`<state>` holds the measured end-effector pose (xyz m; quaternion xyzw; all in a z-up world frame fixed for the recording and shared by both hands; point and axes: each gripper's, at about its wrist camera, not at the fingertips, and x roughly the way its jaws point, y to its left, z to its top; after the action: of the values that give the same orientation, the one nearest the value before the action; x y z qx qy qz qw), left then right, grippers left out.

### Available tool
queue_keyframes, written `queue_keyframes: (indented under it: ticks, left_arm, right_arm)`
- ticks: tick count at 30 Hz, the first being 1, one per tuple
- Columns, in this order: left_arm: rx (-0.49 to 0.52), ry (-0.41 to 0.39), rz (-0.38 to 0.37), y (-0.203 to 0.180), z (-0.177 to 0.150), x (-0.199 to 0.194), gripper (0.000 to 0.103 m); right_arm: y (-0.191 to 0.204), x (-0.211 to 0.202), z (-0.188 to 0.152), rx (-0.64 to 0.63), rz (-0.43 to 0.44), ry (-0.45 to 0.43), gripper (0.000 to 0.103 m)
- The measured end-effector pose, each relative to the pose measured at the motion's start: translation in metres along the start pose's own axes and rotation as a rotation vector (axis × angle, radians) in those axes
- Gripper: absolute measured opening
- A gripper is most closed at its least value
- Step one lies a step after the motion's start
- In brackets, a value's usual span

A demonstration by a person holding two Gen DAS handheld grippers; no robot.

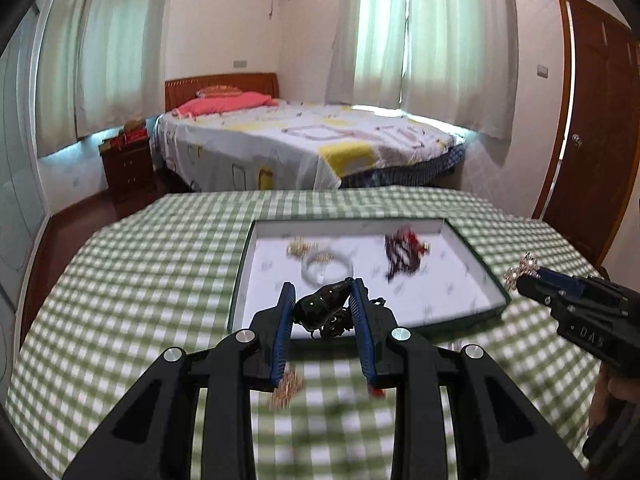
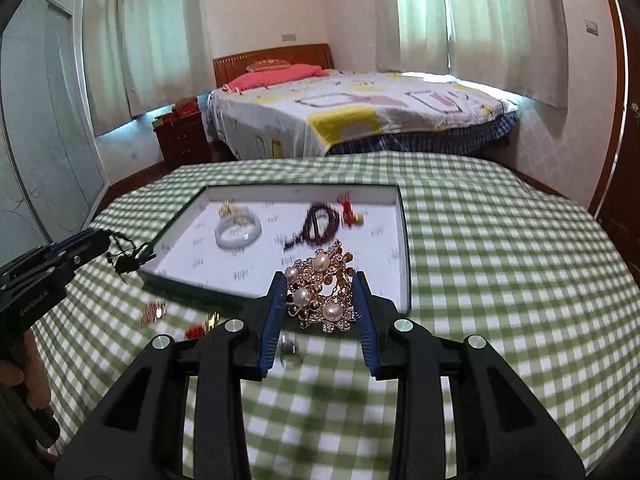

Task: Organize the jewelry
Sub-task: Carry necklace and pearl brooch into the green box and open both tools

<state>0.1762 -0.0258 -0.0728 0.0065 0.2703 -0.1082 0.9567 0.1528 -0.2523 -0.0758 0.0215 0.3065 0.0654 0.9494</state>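
My left gripper [image 1: 322, 290] is shut on a black pendant [image 1: 322, 308] with a dark cord, held above the near edge of the white-lined tray [image 1: 472, 312]. It also shows in the right wrist view [image 2: 105, 240]. My right gripper [image 2: 320, 282] is shut on a gold pearl brooch [image 2: 322, 288], held above the tray's [image 2: 404, 248] near right corner; it also shows in the left wrist view [image 1: 520, 276]. In the tray lie a white jade bangle [image 2: 238, 232], a dark red bead string [image 2: 316, 220], a gold piece [image 2: 230, 208] and a red-tasselled charm [image 2: 348, 210].
The tray sits on a table with a green checked cloth [image 2: 500, 260]. Loose pieces lie on the cloth near the tray's front: a gold piece [image 2: 154, 312], a red one [image 2: 198, 330] and a small clear one [image 2: 290, 346]. A bed [image 2: 360, 116] stands beyond.
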Motion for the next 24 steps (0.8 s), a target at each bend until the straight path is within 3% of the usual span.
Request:
queue_keyframes:
  ticks: [5,11,19,24]
  left_arm:
    - [0.003,-0.027,0.009,-0.001,0.022,0.032,0.029]
    - [-0.023,0.008,0.039,0.006,0.029,0.079,0.029]
    - [-0.055,0.132,0.073,0.021,0.012,0.137,0.029]
    - [-0.098,0.208,0.076,0.031,0.001,0.157,0.029]
  right_arm:
    - [0.0,0.024,0.024,-0.015,-0.007,-0.024,0.033]
    - [-0.013,0.07,0.041,0.013,-0.023,-0.005,0.033]
    - [-0.03,0.138,0.032,0.029,-0.058,0.114,0.033]
    - [-0.033,0.158,0.025,0.039,-0.069,0.175,0.033]
